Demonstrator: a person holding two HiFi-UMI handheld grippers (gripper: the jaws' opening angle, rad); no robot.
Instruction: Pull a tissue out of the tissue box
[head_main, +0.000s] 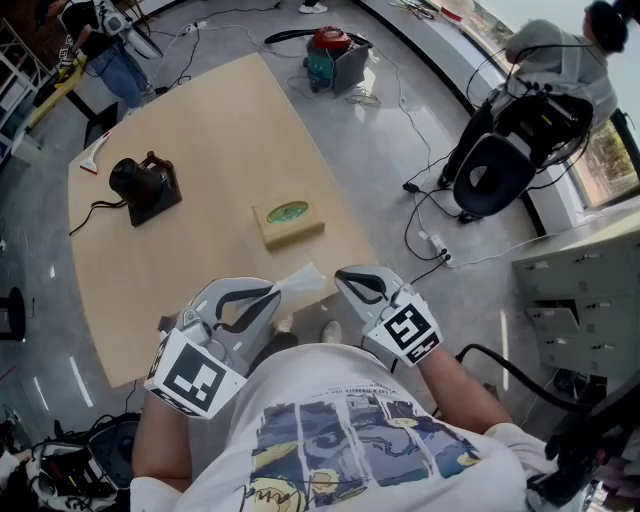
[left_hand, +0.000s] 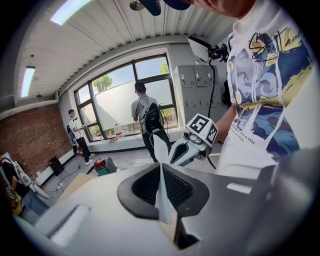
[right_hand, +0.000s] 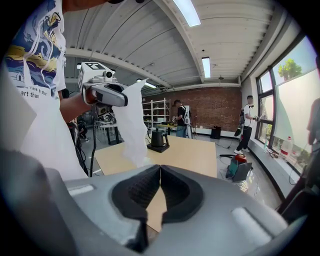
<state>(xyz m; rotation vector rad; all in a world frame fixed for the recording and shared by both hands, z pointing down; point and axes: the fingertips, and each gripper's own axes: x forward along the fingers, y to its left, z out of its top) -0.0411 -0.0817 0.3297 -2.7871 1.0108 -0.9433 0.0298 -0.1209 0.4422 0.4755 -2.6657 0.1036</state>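
While the left gripper (head_main: 272, 292) clamps the tissue (head_main: 300, 280) in its jaws, the sheet hangs clear of the tissue box (head_main: 288, 222), at twelve o'clock on the bench (head_main: 200, 150), so the pull looks done. Next is only setting it down (the right gripper (head_main: 343, 278) is closed on nothing). The box's green oval label (head_main: 288, 212) is unreadable.

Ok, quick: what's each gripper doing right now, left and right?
Left gripper: closed on the tissue.
Right gripper: closed, nothing between its jaws.
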